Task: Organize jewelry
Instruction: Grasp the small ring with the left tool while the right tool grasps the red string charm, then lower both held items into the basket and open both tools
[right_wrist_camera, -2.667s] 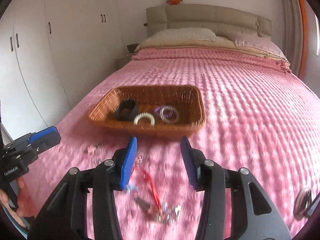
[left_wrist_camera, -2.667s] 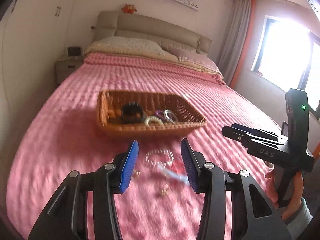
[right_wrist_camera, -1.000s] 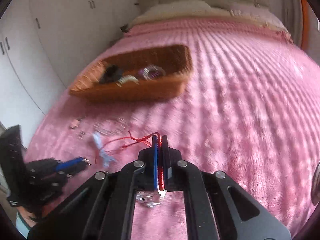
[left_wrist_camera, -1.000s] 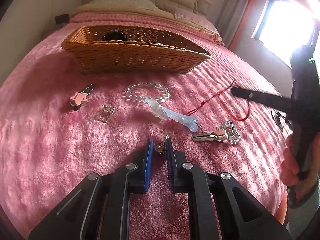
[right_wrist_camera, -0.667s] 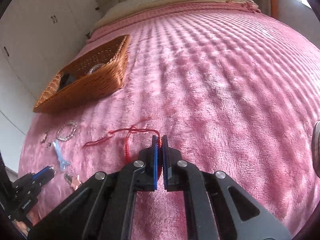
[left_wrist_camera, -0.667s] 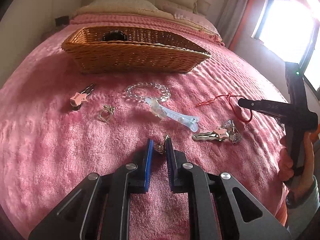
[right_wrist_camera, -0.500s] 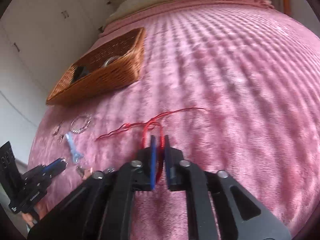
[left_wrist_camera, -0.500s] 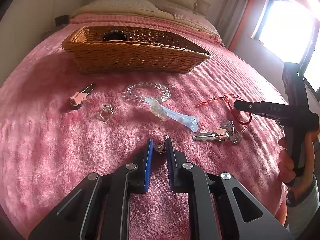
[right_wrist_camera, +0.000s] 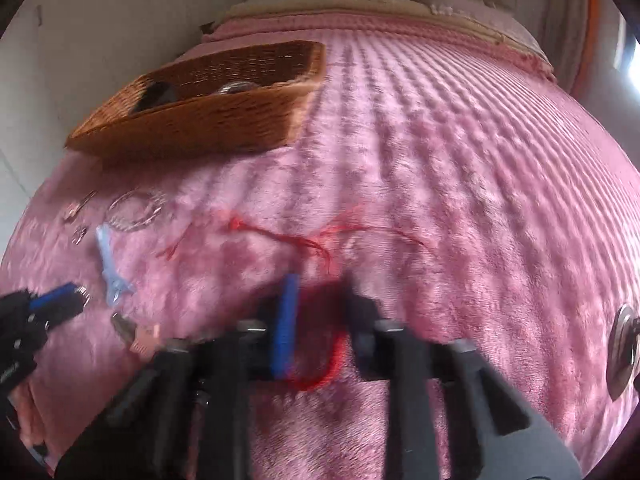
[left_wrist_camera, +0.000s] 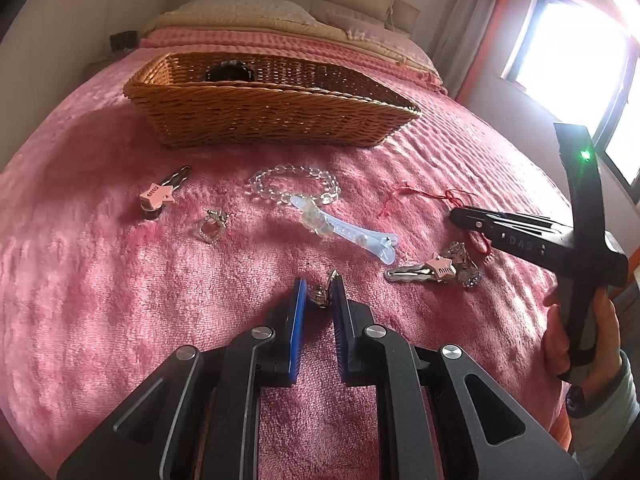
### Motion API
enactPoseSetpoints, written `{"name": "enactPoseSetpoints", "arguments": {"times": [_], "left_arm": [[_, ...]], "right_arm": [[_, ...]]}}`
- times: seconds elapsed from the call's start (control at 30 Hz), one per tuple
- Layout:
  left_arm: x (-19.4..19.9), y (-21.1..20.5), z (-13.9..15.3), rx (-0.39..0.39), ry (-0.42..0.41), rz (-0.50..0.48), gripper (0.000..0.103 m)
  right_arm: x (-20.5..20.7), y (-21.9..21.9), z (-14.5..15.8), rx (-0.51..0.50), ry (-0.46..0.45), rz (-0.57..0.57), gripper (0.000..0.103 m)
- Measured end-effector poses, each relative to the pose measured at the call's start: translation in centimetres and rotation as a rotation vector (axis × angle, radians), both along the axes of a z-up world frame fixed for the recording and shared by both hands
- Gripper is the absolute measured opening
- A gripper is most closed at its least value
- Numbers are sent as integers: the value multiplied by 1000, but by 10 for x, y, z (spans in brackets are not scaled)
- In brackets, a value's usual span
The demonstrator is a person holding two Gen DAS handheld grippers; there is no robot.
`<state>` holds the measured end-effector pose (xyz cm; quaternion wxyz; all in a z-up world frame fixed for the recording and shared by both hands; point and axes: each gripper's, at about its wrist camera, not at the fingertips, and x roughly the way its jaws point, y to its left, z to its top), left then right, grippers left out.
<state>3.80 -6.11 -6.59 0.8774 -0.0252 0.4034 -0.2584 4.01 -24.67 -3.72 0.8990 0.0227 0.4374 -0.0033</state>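
Observation:
My left gripper [left_wrist_camera: 319,286] is shut on a small silver earring [left_wrist_camera: 325,291] low on the pink bedspread. A clear bead bracelet [left_wrist_camera: 294,189], a light blue hair clip [left_wrist_camera: 346,231], a heart ring [left_wrist_camera: 211,226], a pink star clip [left_wrist_camera: 160,195] and a silver star clip [left_wrist_camera: 425,271] lie ahead of it. My right gripper [right_wrist_camera: 318,292] has its jaws apart around a red cord bracelet [right_wrist_camera: 320,364], which trails across the bed [right_wrist_camera: 304,242]; it is blurred. The wicker basket [left_wrist_camera: 272,114] stands beyond, also seen in the right wrist view [right_wrist_camera: 208,120].
The basket holds a black item [left_wrist_camera: 229,73] and other hair ties. The pink bedspread [right_wrist_camera: 460,160] stretches to pillows [left_wrist_camera: 248,10] at the headboard. A window [left_wrist_camera: 576,64] is on the right.
My right gripper, shut on the red cord a second ago, has opened its jaws and the cord lies on the bed. My left gripper stays shut on the earring.

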Motion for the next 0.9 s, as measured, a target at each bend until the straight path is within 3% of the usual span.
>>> {"name": "enactPoseSetpoints", "arguments": {"times": [0.13,0.4,0.63,0.9], "left_arm": [[-5,0,3,-8,-18,-12,11],[-23,12,21,-124,-97,-64,9],[-25,19,46,-180,-142,-63,9],[17,14,105,-96,-248,74,9]], "right_arm": [[-12,3,8,13,-48,15,4],[-33,0,34,56,-111,38,3],[-44,8,87,84,-224,64,3],[-12,30,150,65,-362,106,3]]}}
